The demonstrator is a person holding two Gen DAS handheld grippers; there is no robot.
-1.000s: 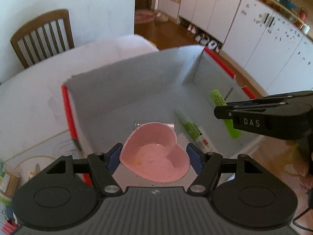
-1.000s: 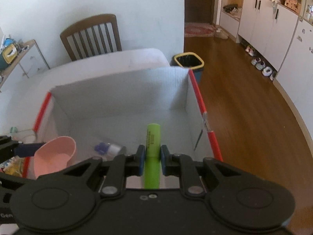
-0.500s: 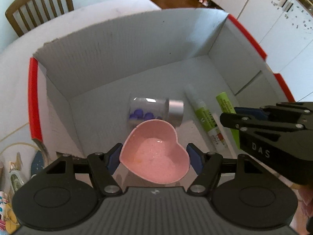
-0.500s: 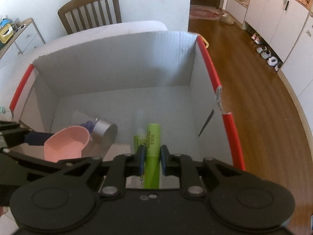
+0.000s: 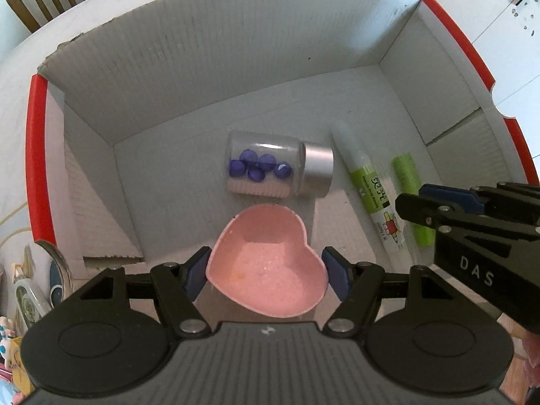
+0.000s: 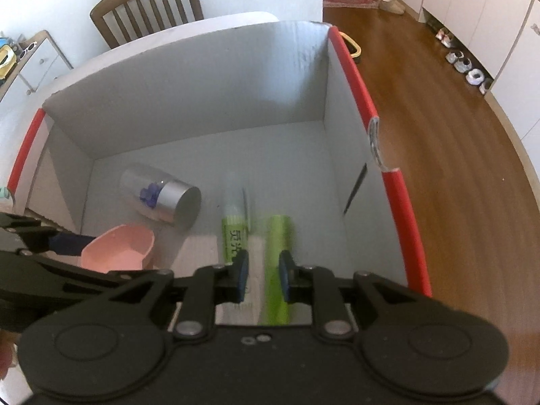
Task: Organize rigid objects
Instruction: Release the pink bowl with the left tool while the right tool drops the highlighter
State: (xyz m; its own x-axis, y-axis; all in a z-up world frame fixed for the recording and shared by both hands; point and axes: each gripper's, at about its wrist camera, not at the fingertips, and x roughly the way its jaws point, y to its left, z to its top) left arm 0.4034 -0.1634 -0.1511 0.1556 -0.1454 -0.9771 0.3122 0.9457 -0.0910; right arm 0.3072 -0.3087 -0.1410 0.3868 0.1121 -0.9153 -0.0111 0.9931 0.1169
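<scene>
My left gripper [image 5: 266, 270] is shut on a pink heart-shaped dish [image 5: 266, 270] and holds it inside the grey cardboard box [image 5: 209, 67]. My right gripper [image 6: 262, 275] is open; the green marker [image 6: 278, 263] lies blurred below its right finger, apart from the pads. The marker also shows in the left wrist view [image 5: 411, 195], beside a glue pen [image 5: 369, 189]. A clear jar with blue beads [image 5: 276, 168] lies on its side on the box floor. The dish also shows at the left in the right wrist view [image 6: 118, 251].
The box has red-taped side edges [image 6: 357, 81]. A wooden chair [image 6: 148, 6] stands behind the white table. Small items [image 5: 23, 290] lie left of the box. Wood floor [image 6: 455, 168] lies to the right.
My right gripper has opened and let go of the green marker, which now lies in the box. Both grippers have moved lower into the box. The left still holds the dish.
</scene>
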